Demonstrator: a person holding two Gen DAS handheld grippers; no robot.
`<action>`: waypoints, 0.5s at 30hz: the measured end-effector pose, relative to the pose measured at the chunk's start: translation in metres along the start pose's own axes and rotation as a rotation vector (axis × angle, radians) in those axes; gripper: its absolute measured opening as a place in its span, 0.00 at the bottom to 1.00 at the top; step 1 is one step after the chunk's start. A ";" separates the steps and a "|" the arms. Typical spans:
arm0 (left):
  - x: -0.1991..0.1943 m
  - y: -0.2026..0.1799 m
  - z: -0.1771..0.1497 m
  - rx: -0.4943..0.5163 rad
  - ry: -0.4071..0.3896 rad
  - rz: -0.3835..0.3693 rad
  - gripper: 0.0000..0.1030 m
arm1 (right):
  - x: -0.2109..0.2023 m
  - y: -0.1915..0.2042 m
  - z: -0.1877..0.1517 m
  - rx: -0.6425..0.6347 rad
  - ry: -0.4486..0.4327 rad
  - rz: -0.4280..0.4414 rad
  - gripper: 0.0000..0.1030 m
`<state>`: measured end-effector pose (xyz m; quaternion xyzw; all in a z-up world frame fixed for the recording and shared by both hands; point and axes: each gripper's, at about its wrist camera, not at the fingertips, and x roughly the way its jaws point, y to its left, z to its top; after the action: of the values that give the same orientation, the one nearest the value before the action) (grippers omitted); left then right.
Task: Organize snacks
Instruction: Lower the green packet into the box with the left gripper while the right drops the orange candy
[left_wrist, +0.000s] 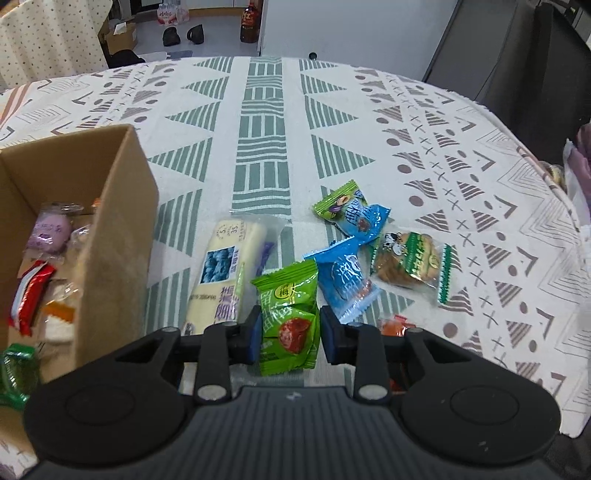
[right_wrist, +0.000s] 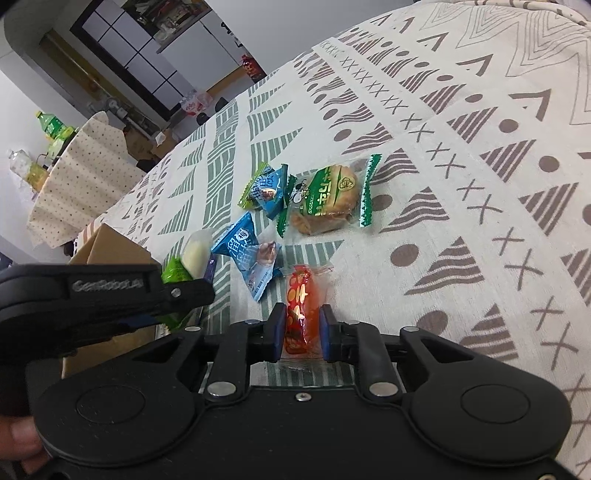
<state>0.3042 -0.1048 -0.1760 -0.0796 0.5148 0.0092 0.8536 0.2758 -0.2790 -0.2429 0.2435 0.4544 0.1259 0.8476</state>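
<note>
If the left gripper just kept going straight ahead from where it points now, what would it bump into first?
The left gripper already has the green snack packet between its fingers, so that comes first. Beyond it, the blue packet lies slightly to the right and might be brushed; depth is hard to judge.

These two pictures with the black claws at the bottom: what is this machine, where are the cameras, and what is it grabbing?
There is no robot here. A person holds a two-finger gripper in each hand, and each carries a wide-angle camera looking forward along its fingers.

In the left wrist view, the left gripper has its blue pads either side of a green snack packet; whether they are squeezing it I cannot tell. A cardboard box with snacks already inside stands on the left.

In the right wrist view, the right gripper is shut on a red-orange snack packet. More packets lie on the patterned tablecloth.
</note>
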 end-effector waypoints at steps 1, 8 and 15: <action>-0.004 0.001 -0.001 -0.001 -0.004 -0.002 0.30 | -0.003 0.000 0.000 0.000 -0.008 -0.001 0.18; -0.037 0.010 -0.008 -0.019 -0.041 -0.021 0.30 | -0.026 0.005 -0.001 0.003 -0.061 0.009 0.18; -0.065 0.023 -0.015 -0.044 -0.077 -0.034 0.30 | -0.045 0.010 -0.003 0.010 -0.094 0.030 0.18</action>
<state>0.2582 -0.0802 -0.1286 -0.1067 0.4798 0.0092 0.8708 0.2481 -0.2888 -0.2068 0.2599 0.4110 0.1247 0.8648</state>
